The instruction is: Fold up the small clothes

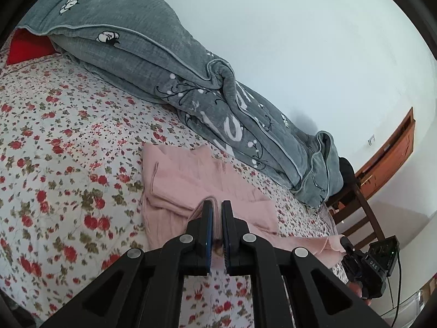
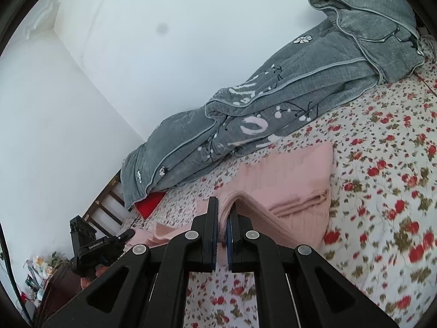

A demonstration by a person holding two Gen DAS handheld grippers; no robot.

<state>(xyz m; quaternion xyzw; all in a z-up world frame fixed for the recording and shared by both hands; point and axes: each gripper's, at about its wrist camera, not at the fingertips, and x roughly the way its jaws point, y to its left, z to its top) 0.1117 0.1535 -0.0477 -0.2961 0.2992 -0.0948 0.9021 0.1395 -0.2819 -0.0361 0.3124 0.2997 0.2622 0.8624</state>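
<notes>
Two fisheye views, each from behind a hand-held gripper, low and close over a floral bed [image 1: 54, 136], tilted. Both share the pink garment [image 1: 191, 180], the grey quilt [image 2: 273, 109] along the white wall [image 2: 164, 27], and each other's gripper at the frame edge.

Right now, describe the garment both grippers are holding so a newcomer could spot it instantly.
Start at the bed with the red-flowered white sheet; a rumpled grey quilt runs along its wall side. In front of the quilt lies the pink garment, partly folded, its near edge pinched by the left gripper and the right gripper. It is the only plain pink cloth there, unpatterned.
</notes>
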